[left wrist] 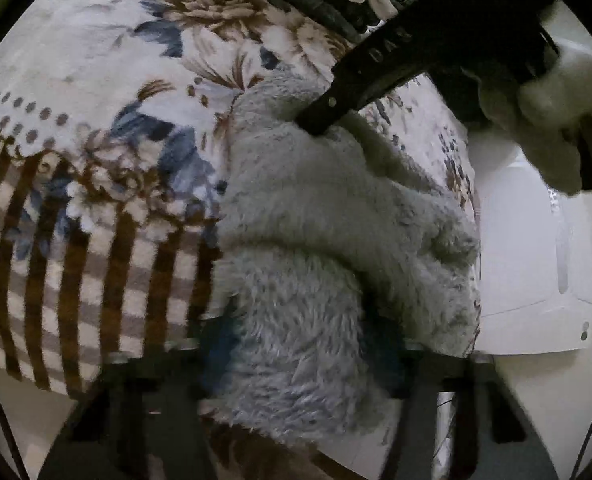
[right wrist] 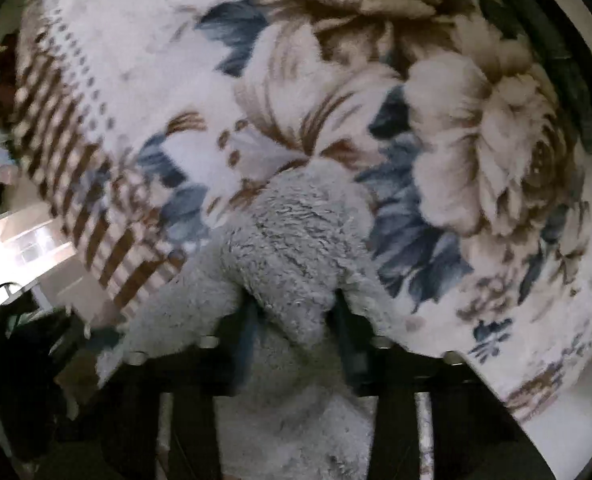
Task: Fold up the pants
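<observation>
Gripping a thick bunch of the fluffy grey pants [left wrist: 315, 240] with the left tool [left wrist: 299, 344], its dark fingers [left wrist: 383, 352] closing on the pile from both sides at 6 o'clock in the left wrist view. Seeing the fabric rising from that grip toward the centre, draping in a fat fold across to 3 o'clock, and lying over the floral blanket [left wrist: 108, 60]. Noting blue leaves and brown-and-cream blossoms on the blanket toward 12 o'clock, a row of grey dots at 9 o'clock, and brown stripes running down toward 8 o'clock. Spotting the right tool [left wrist: 315, 130] entering from 1 o'clock, its black tip pressing into the far end of the pants just above centre, with a white-gloved hand [left wrist: 547, 120] wrapping its handle at 2 o'clock. Catching a white panel [left wrist: 535, 260] beyond the blanket's edge at 3 to 4 o'clock.

Pinching a ridge of the same pants [right wrist: 292, 240] in the right wrist view, the right tool [right wrist: 296, 332] narrowing on the fabric at 6 o'clock, with one finger [right wrist: 347, 336] pressing against each flank of the ridge. Finding more grey pile spreading below toward 7 o'clock, and the floral blanket [right wrist: 136, 60] filling the rest, a large cream blossom sitting at 2 to 3 o'clock and stripes at 9 o'clock.
</observation>
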